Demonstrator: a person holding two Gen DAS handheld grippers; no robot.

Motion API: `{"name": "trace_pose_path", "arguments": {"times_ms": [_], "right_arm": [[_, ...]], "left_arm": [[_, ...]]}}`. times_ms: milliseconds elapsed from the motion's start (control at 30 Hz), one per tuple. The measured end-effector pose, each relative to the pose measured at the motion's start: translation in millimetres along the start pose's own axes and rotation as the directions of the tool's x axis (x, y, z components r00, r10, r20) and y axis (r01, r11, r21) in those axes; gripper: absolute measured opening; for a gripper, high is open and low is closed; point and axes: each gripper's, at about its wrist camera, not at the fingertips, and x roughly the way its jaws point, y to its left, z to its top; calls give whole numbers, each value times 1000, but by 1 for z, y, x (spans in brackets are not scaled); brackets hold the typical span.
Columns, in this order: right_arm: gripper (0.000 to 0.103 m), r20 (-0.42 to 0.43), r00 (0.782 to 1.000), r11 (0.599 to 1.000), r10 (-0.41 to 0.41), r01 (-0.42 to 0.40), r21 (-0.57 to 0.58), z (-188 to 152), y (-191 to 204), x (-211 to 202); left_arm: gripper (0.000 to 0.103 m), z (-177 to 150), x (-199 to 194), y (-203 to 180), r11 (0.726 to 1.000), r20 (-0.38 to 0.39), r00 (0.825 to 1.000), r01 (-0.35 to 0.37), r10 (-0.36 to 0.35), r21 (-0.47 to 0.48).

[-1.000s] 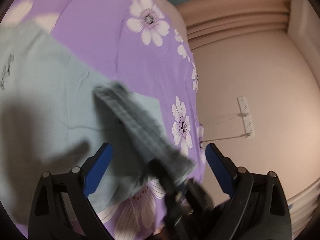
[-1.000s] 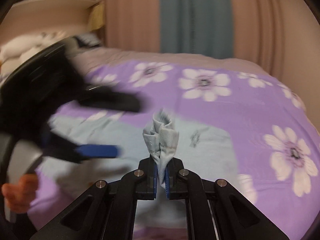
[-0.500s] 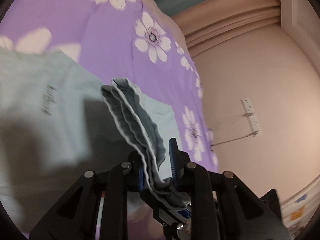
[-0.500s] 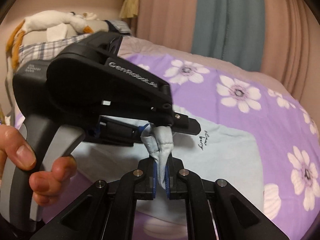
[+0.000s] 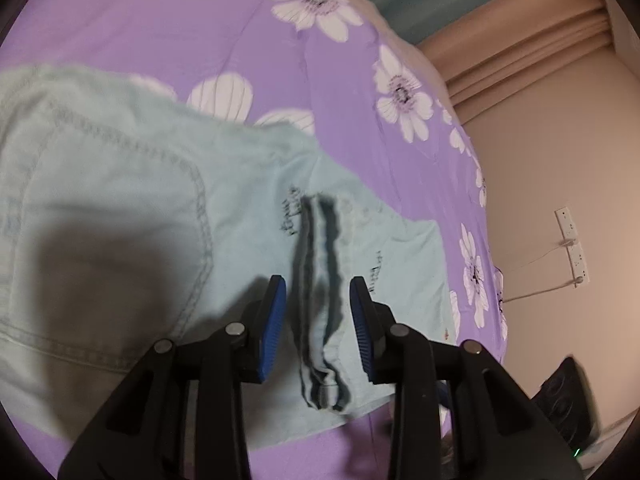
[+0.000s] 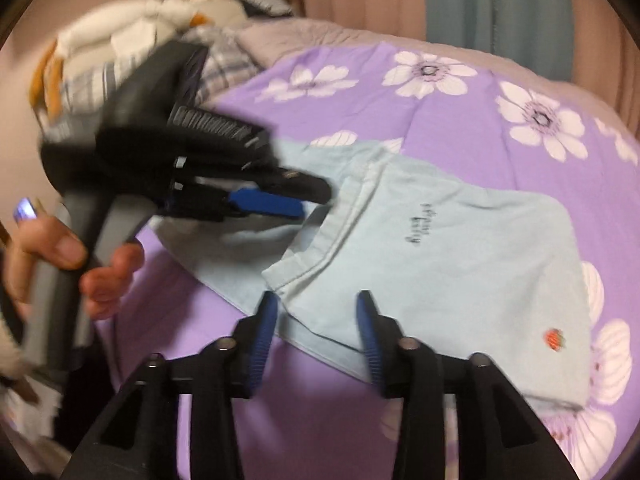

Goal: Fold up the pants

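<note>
Roughly midway: pants (image 6: 460, 264) lie folded over on the bed (image 6: 500, 136), both tongs (image 5: 318, 320) (image 6: 316, 336) spread empty, final fold likely left.

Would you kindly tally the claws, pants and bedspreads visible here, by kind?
Claws: 2, left claw and right claw
Pants: 1, light blue pants
Bedspreads: 1, purple floral bedspread
Total: 4

Left hand-held gripper (image 6: 280, 196) crowds pants (image 6: 460, 264); bedspread (image 6: 400, 92) beyond bare.
</note>
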Motion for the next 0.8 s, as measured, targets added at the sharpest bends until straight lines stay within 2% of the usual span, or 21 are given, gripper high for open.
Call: {"name": "trace_pose_path", "arguments": {"times_ms": [100,167,233,267,300,333,367,400,433,467,533,600,700,800], "right_arm": [[43,60,998,996,21,-26,85,7,-29,-25],[43,80,996,991,-34,24,129,10,-51,-33],[42,46,993,980,-112,102,172,11,-64,-25],[41,13,990,969,-142,136,206,11,-78,-17],[35,-8,989,964,-149,147,222,9,-85,-11],[30,-48,986,957,-158,165,238,8,-94,-1],[27,-73,984,954,-165,178,241,7,-95,5],[21,-118,978,950,-173,197,243,5,-100,15],[18,-148,973,947,-178,211,243,4,-102,22],[18,-152,971,946,-183,216,243,6,-101,21],[18,-125,977,955,-174,199,222,16,-95,16],[18,-82,989,972,-125,139,190,29,-84,18],[18,-86,995,986,-40,53,157,52,-68,48],[18,-101,995,994,5,6,111,68,-48,80]], "left_arm": [[32,-9,-5,-24,995,-11,996,84,-83,57],[30,-14,4,-45,986,-36,990,137,-135,93],[29,-20,17,-54,983,-61,989,142,-136,113],[26,-25,25,-56,984,-80,990,125,-116,127],[18,-27,31,-54,985,-91,991,106,-94,135],[15,-29,35,-51,987,-97,993,81,-67,138],[15,-34,38,-42,990,-100,995,33,-20,136],[14,-37,40,-32,992,-94,995,-27,39,127],[6,-41,38,-19,991,-80,993,-77,86,109],[0,-43,35,-12,993,-68,994,-81,87,91],[0,-48,27,-1,997,-50,997,-52,55,63],[0,-51,21,0,996,-37,998,-54,57,74],[0,-53,18,4,996,-41,998,-54,57,77],[0,-51,22,2,998,-51,998,-39,42,58]]}}
